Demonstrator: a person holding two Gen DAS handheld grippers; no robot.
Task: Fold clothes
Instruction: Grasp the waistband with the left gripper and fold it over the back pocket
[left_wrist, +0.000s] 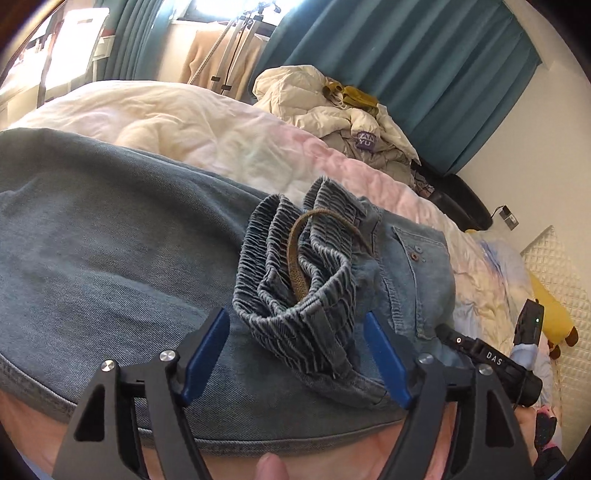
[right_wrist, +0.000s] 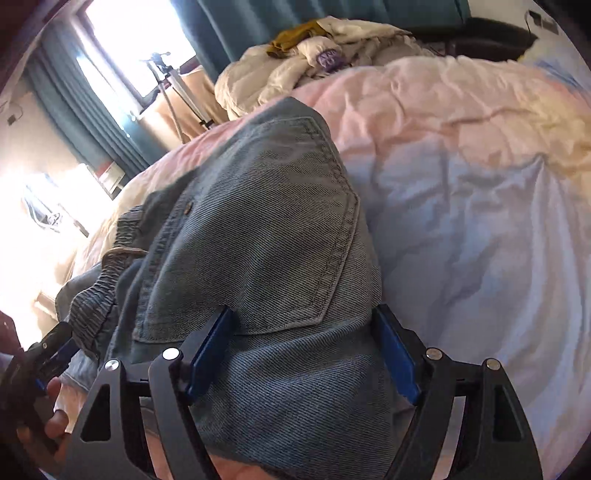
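Item: denim jeans (left_wrist: 110, 240), lying on the bed (left_wrist: 207, 125), doubled at least once, the elastic waistband (left_wrist: 295, 266) bunched up on top with a brown drawstring (left_wrist: 295, 258) showing. Left gripper (left_wrist: 295, 354): fingers spread wide, straddling the waistband, grasping nothing. Right gripper (right_wrist: 303, 350): fingers spread over the back pocket (right_wrist: 280, 229), released. Status: partly folded; waistband untidy, bundle not yet compact.

Jeans (left_wrist: 122, 258): lower hem runs behind the left gripper (left_wrist: 295, 332) frame; left end cut off by left wrist view edge. Drawstring (left_wrist: 299, 254) lower end buried in the bunched waistband (left_wrist: 295, 295). Right wrist view: window (right_wrist: 122, 48) overexposed, no detail; purple label (right_wrist: 328, 57) on the cream jacket (right_wrist: 280, 70) too blurred to read.
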